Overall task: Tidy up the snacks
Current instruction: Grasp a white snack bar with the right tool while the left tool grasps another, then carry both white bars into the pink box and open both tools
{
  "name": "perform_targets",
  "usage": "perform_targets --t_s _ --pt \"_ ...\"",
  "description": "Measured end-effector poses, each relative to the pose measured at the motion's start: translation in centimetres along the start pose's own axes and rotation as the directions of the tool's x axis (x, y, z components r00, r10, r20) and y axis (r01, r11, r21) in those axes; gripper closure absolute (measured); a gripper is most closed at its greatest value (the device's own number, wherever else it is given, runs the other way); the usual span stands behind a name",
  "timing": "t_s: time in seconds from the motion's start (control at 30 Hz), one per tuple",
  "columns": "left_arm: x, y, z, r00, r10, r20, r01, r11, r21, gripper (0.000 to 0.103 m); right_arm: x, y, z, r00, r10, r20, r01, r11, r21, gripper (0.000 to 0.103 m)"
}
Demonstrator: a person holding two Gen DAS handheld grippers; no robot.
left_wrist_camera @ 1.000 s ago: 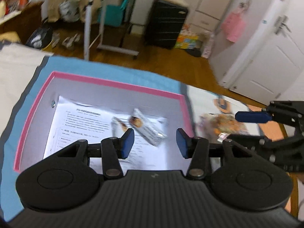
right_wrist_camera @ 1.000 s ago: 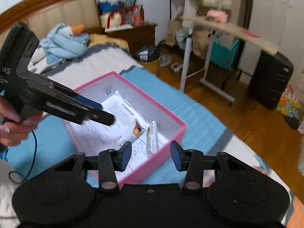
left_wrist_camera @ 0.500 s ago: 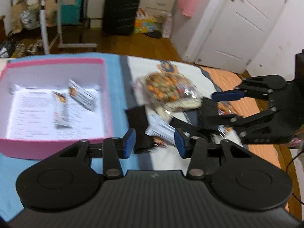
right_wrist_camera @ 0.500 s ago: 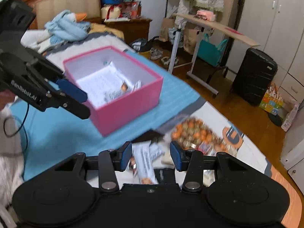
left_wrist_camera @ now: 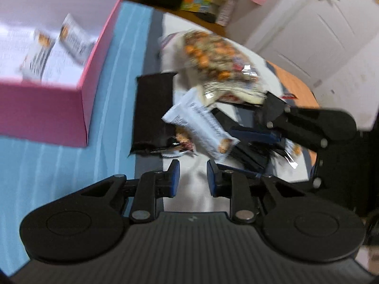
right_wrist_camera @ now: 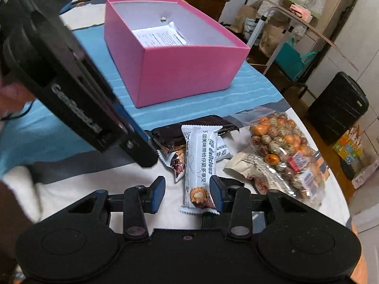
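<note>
Tools closing: left tool (left_wrist_camera: pixel 192 176) narrowed on nothing, right tool (right_wrist_camera: pixel 187 193) straddling white snack bar (right_wrist_camera: pixel 199 163).

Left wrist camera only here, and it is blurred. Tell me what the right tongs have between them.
Observer: The lower end of the white snack bar lies between the right tongs. They have just been closing, but one pad stands clear of the bar.
Operator: Report what lies under that bar.
Observer: A smaller white packet pokes out beneath its right edge, and a dark brown packet beneath its left.
</note>
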State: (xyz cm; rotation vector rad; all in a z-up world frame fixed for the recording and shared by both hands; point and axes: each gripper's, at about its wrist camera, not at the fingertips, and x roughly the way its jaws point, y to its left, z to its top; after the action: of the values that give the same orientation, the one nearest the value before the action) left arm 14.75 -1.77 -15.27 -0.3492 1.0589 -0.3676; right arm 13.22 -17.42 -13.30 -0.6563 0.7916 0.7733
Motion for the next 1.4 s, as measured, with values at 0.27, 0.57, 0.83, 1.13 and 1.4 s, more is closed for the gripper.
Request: perform_targets --t_s 0.27,0.57,0.83,1.13,1.4 --pt "1.1 0.4 -0.5 0.988 0.111 0.107 -0.112 0.994 0.000 0.076 1.0 -0.3 -1.3 0.995 -0.076 0.066 0.069 0.992 0.102 0.074" --pt "0.7 0.6 0.7 0.965 0.192 0.179 -0.197 0.980 0.015 0.077 0.3 -2.5 -2.1 0.994 -0.100 0.045 0.080 0.941 0.328 0.079" --pt "2.1 -2.8 0.3 0.979 0.113 0.168 -0.134 0.984 0.118 0.077 -0.2 -3.7 -2.5 0.991 -0.135 -0.016 0.130 0.909 0.396 0.080" --pt "5.5 -3.1 3.2 0.961 0.246 0.126 -0.258 0.962 0.086 0.053 -0.5 -4.6 -2.8 0.996 -0.090 -0.022 0.092 0.930 0.356 0.078" --pt "7.1 -4.4 3.8 0.923 0.362 0.132 -0.382 0.905 0.186 0.049 0.5 -4.4 -1.9 0.995 -0.082 -0.063 0.097 0.950 0.296 0.062"
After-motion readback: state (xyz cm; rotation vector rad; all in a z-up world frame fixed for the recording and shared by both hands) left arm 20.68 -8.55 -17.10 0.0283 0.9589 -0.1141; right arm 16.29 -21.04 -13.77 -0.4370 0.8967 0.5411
